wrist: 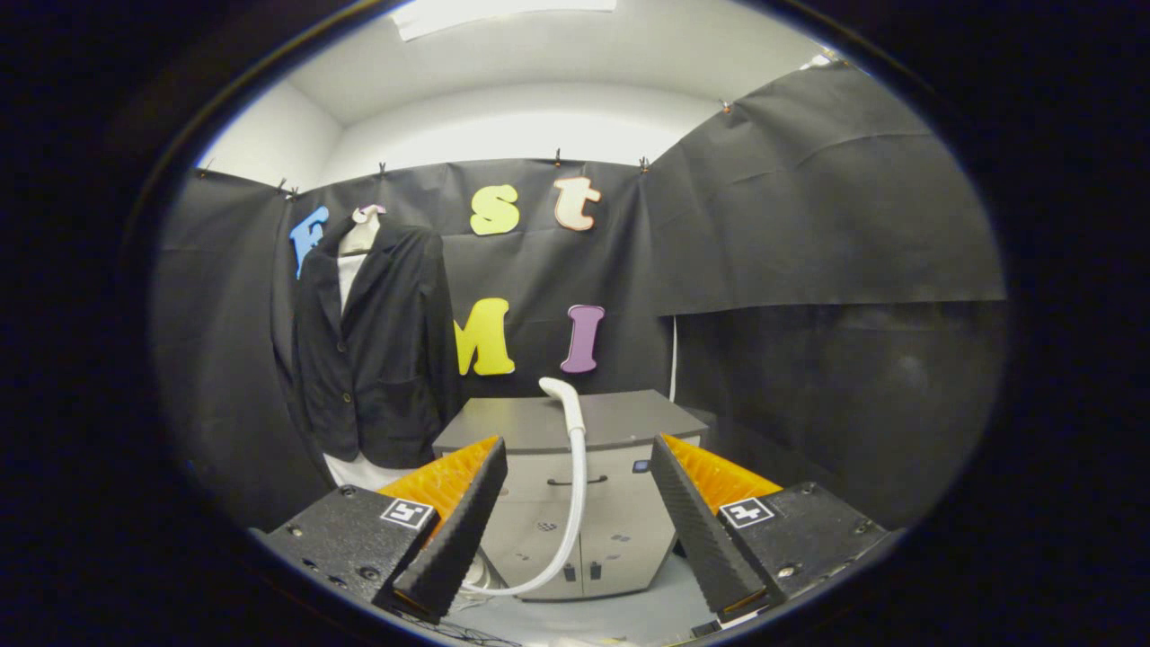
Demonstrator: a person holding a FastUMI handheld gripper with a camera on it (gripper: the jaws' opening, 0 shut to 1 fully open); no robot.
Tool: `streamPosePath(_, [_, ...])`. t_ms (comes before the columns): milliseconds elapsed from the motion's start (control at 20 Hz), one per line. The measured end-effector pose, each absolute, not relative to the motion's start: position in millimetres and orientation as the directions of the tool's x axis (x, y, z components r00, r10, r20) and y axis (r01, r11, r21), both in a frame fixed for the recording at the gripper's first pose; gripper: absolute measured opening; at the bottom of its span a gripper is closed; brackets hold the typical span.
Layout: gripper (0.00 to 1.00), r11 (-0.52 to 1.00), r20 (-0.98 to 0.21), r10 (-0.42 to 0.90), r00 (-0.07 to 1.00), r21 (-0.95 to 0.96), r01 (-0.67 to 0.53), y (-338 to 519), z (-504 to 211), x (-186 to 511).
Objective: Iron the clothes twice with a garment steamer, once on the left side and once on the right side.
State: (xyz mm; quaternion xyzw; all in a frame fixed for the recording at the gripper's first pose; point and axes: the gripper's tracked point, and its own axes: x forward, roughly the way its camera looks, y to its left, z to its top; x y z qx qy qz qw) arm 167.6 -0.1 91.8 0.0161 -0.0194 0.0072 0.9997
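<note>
Open, empty gripper (575, 521) faced the steamer head (564, 400) on the counter (629, 418); jaws should straddle its handle squarely before approaching the jacket (373, 346).

a grey cabinet (575, 476) stands against the black cloth wall (809, 207). on the cabinet's front sits a dark handle (575, 482). above the wall, well over the cabinet, a ceiling light (503, 13) glows.

A grey cabinet (620, 530) stands beyond the open tongs (579, 526), its flat worktop (629, 418) against the black cloth wall. The white steamer head (563, 400) rises at the worktop's front edge, its hose (575, 503) hanging down over the cabinet's doors.
</note>
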Motion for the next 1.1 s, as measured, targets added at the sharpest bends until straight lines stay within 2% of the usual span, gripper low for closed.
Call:
streamPosePath(250, [1.0,0.996,0.033,0.07,0.997,0.048,-0.071,-6,128,276])
streamPosePath(550, [1.0,0.995,-0.044,0.095,0.995,0.032,-0.093,-15,142,411])
streamPosePath(900, [1.0,0.986,-0.233,0.165,0.958,0.074,-0.152,-10,106,548])
streamPosePath(1100, [1.0,0.978,-0.335,0.2,0.921,0.123,-0.167,-14,81,601])
